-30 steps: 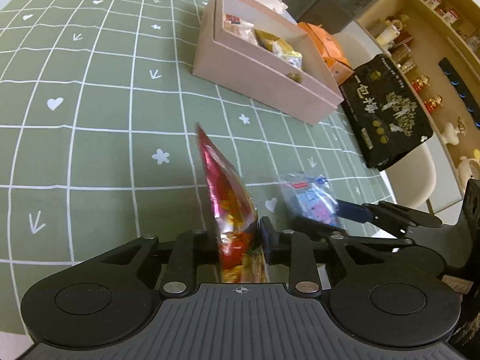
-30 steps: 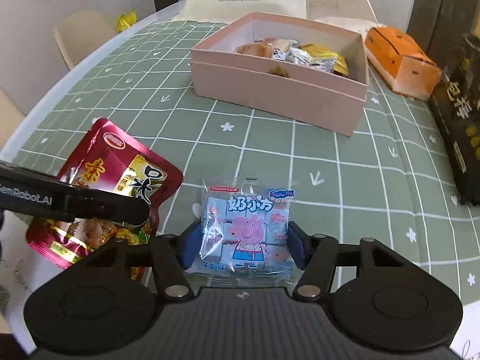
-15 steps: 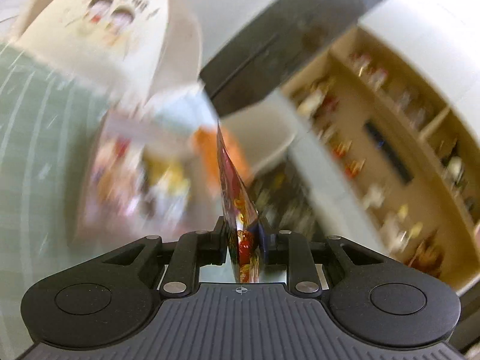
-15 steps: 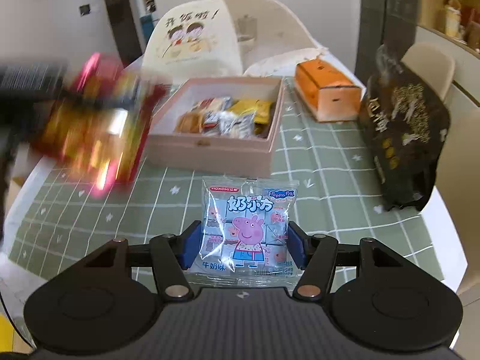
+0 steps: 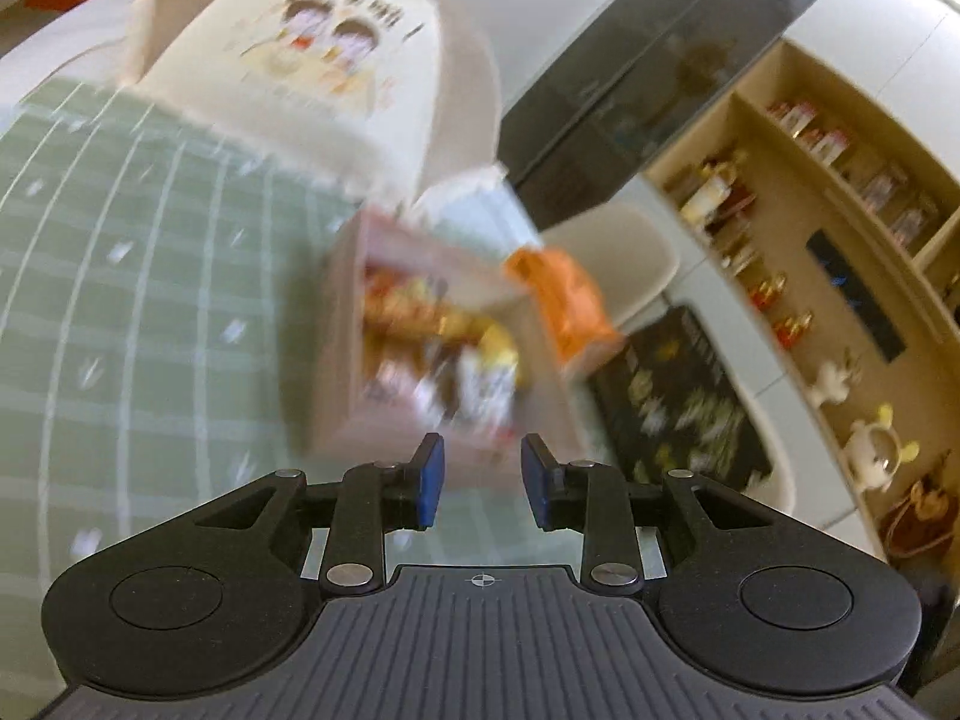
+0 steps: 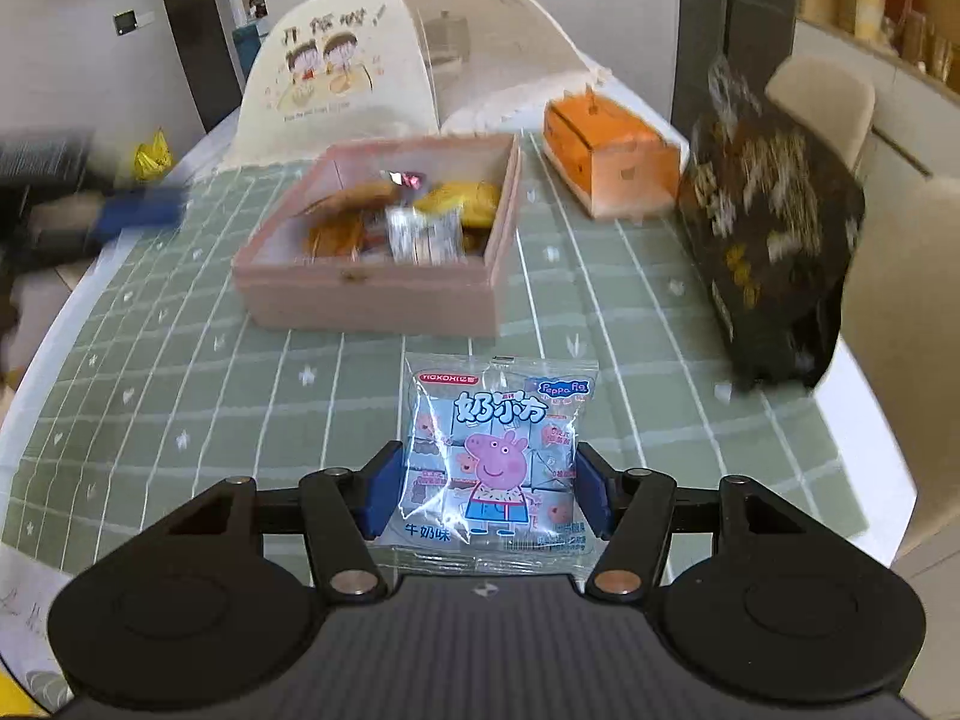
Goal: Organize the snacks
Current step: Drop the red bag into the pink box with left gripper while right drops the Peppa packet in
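Note:
My right gripper [image 6: 486, 480] is shut on a blue Peppa Pig snack packet [image 6: 495, 456] and holds it above the green checked tablecloth [image 6: 180, 372], in front of the pink box [image 6: 372, 294]. The box holds several wrapped snacks [image 6: 414, 222]. My left gripper [image 5: 480, 480] is open and empty, above the table near the box's front side [image 5: 336, 360]; that view is blurred by motion. It also shows as a blur at the left of the right wrist view [image 6: 120, 210].
An orange carton [image 6: 612, 162] and a black printed bag [image 6: 774, 252] stand right of the box. A cream mesh food cover [image 6: 360, 78] stands behind it. A chair [image 6: 828, 102] and wall shelves [image 5: 840, 240] are to the right.
My left gripper has let go of the red snack pouch and opened; the pouch is no longer in it. My right gripper has lifted, still holding the Peppa Pig packet.

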`<state>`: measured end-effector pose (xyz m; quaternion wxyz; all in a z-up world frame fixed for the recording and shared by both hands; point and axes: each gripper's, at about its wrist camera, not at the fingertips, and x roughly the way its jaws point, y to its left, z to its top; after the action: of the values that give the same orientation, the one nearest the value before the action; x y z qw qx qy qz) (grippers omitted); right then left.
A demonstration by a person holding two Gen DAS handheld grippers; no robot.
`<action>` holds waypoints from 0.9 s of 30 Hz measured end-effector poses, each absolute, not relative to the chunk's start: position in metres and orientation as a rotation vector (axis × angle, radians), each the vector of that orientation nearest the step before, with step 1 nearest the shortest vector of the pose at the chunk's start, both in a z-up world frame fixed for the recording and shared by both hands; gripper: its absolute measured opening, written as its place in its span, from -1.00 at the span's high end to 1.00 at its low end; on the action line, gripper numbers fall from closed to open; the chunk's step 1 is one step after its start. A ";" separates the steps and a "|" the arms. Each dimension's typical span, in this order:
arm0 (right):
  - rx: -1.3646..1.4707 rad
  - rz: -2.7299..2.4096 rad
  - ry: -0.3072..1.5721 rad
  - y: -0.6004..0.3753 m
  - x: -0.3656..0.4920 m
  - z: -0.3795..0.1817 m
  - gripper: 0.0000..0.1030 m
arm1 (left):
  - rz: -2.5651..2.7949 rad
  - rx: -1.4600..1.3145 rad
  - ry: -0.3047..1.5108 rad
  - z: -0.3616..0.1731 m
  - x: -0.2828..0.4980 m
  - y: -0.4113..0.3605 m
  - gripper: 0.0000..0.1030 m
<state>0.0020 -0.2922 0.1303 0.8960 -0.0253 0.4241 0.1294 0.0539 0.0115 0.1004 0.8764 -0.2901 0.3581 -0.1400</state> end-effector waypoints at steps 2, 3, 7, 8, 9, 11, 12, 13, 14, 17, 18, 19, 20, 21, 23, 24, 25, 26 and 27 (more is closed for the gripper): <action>-0.073 0.284 0.841 -0.280 0.013 0.143 -0.15 | -0.276 -0.590 0.773 0.093 0.045 0.013 0.37; -0.086 0.296 0.819 -0.272 0.022 0.152 -0.15 | -0.269 -0.574 0.778 0.089 0.044 0.011 0.37; -0.077 0.315 0.705 -0.241 0.080 0.189 -0.16 | -0.242 -0.524 0.797 0.080 0.043 -0.001 0.37; -0.047 0.317 0.685 -0.237 0.097 0.196 -0.28 | -0.225 -0.489 0.797 0.078 0.043 -0.005 0.37; -0.018 0.318 0.685 -0.232 0.115 0.201 -0.50 | -0.207 -0.446 0.797 0.076 0.042 -0.009 0.37; 0.007 0.327 0.708 -0.228 0.136 0.199 -0.54 | -0.159 -0.346 0.811 0.069 0.036 -0.017 0.37; 0.010 0.316 0.724 -0.228 0.139 0.193 -0.54 | -0.147 -0.320 0.815 0.066 0.033 -0.019 0.37; 0.010 0.306 0.737 -0.231 0.137 0.188 -0.54 | -0.129 -0.287 0.817 0.060 0.027 -0.020 0.37; 0.009 0.309 0.749 -0.234 0.131 0.179 -0.54 | -0.111 -0.263 0.819 0.055 0.021 -0.019 0.37; -0.045 0.292 0.781 -0.240 0.098 0.143 -0.54 | -0.045 -0.205 0.831 0.038 0.012 -0.024 0.37; -0.072 0.284 0.797 -0.240 0.088 0.128 -0.55 | -0.030 -0.199 0.835 0.032 0.011 -0.025 0.37; -0.091 0.277 0.812 -0.241 0.080 0.116 -0.55 | -0.021 -0.199 0.842 0.027 0.011 -0.027 0.37; -0.108 0.270 0.834 -0.240 0.070 0.100 -0.55 | -0.018 -0.198 0.848 0.024 0.012 -0.029 0.37; -0.119 0.270 0.854 -0.239 0.063 0.086 -0.55 | -0.013 -0.185 0.842 0.020 0.012 -0.033 0.37; -0.134 0.265 0.885 -0.235 0.052 0.065 -0.55 | -0.005 -0.140 0.818 0.018 0.012 -0.041 0.37; -0.132 0.261 0.899 -0.234 0.048 0.055 -0.55 | -0.002 -0.120 0.811 0.018 0.012 -0.047 0.37; -0.126 0.262 0.908 -0.234 0.045 0.049 -0.55 | -0.002 -0.106 0.802 0.017 0.012 -0.051 0.36; -0.121 0.263 0.919 -0.233 0.045 0.043 -0.57 | -0.003 -0.093 0.791 0.016 0.012 -0.056 0.29; -0.126 0.255 0.901 -0.232 0.042 0.039 -0.59 | -0.006 -0.078 0.780 0.015 0.012 -0.062 0.24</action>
<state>0.0416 -0.2321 0.0394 0.8905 -0.0607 0.4338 0.1229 0.0121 -0.0616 0.0150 0.9242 -0.0380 0.3800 -0.0028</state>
